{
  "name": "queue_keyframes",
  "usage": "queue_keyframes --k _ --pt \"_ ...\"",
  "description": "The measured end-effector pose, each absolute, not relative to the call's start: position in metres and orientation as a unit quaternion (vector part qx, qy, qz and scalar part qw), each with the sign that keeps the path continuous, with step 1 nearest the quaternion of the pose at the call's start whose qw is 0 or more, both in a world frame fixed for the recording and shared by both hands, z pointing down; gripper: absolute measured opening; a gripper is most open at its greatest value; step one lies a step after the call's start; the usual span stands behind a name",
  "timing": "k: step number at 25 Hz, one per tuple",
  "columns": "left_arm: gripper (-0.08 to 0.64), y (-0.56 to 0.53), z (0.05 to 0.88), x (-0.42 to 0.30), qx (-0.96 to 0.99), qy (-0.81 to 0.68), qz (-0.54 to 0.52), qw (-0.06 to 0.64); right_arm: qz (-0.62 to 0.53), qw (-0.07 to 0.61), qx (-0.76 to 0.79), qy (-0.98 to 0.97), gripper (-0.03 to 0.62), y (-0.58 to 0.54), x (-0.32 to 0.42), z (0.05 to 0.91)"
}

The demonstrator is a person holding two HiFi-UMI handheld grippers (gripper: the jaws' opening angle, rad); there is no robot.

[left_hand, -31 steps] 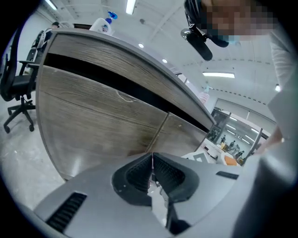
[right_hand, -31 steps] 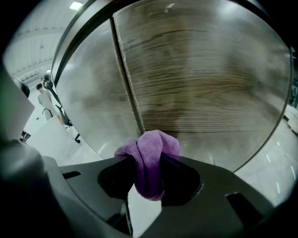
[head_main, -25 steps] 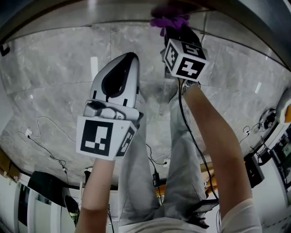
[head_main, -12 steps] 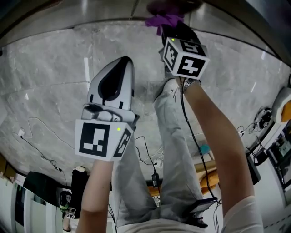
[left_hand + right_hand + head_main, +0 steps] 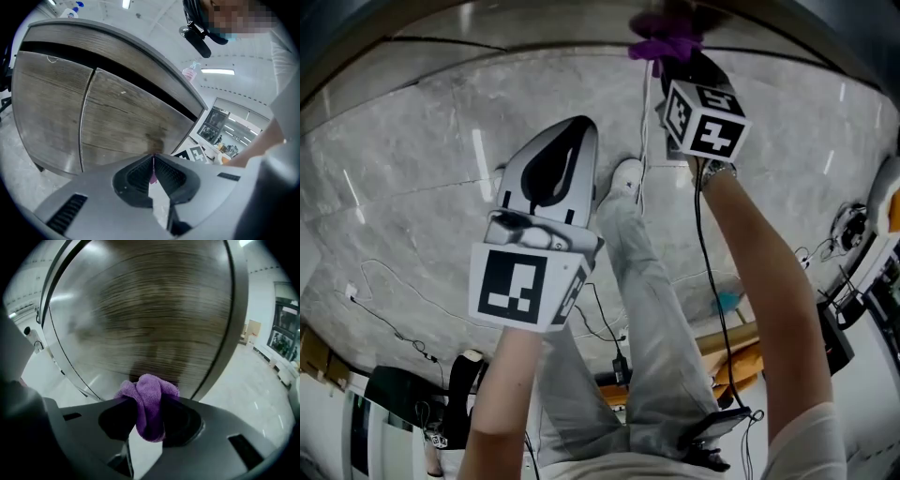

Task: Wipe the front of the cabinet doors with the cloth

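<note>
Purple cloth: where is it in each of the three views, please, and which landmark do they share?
Head view: purple cloth at the top, right of centre.
Left gripper view: not clearly seen; only a thin purple sliver between the shut jaws.
Right gripper view: low centre, clamped in the right gripper.
Landmark: the wood-grain cabinet door.

The cloth (image 5: pixel 149 401) sits between the jaws of the right gripper (image 5: pixel 149 416), close before the far cabinet door (image 5: pixel 154 310); the left gripper (image 5: pixel 572 131) is nearer, leftward.
</note>
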State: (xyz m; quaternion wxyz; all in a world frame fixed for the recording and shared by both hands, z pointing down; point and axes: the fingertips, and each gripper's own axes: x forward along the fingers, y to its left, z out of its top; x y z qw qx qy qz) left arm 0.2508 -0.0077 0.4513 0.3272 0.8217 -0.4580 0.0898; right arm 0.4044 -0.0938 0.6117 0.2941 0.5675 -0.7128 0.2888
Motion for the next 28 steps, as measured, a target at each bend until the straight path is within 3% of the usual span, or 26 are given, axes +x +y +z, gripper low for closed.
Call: queue_keyframes --k 7,12,17,28 --pt "0.017 -0.012 0.455 0.28 0.826 -0.447 0.092 0.331 0.305 0.307 0.602 -0.671 0.138 -0.094 0.47 0.621" --pt "0.017 -0.005 0.457 0.263 0.832 -0.433 0.1 0.332 0.299 0.31 0.625 -0.651 0.138 -0.084 0.466 0.623" --pt "0.017 -0.006 0.459 0.214 0.826 -0.442 0.102 0.335 0.337 0.31 0.606 -0.65 0.138 -0.058 0.402 0.646" --pt "0.017 -0.001 0.47 0.084 0.837 -0.425 0.136 0.316 0.352 0.29 0.537 -0.71 0.138 -0.064 0.17 0.675"
